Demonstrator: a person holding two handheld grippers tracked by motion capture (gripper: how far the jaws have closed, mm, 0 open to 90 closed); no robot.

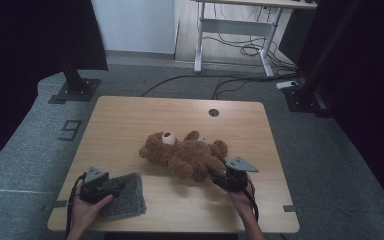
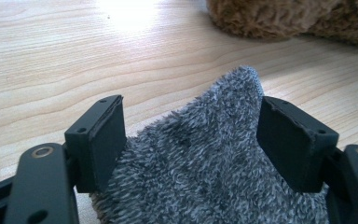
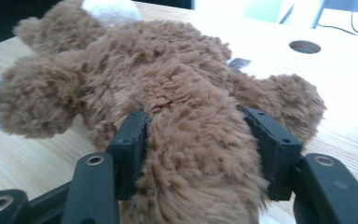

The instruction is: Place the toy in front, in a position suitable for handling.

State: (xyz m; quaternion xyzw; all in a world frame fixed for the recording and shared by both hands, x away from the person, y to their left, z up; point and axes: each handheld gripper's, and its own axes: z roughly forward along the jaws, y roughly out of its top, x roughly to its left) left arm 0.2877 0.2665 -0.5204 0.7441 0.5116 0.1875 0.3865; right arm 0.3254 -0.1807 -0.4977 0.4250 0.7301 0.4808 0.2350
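Observation:
A brown teddy bear [image 1: 182, 152] lies on its back in the middle of the wooden table [image 1: 130, 120], head to the left. My right gripper [image 1: 219, 174] comes in from the front right. In the right gripper view its jaws press both sides of one leg of the teddy bear [image 3: 182, 93], and the right gripper [image 3: 196, 140] is shut on that leg. A grey fluffy cloth [image 1: 127, 195] lies at the front left. My left gripper [image 2: 191, 135] stands wide open over it, with a raised corner of the cloth [image 2: 205, 163] between the jaws.
A round cable hole [image 1: 213, 112] sits near the table's far edge. Bare wood lies to the left of and behind the bear. Beyond the table are cables on the grey floor, a black stand [image 1: 72, 80] and a white desk frame [image 1: 198, 45].

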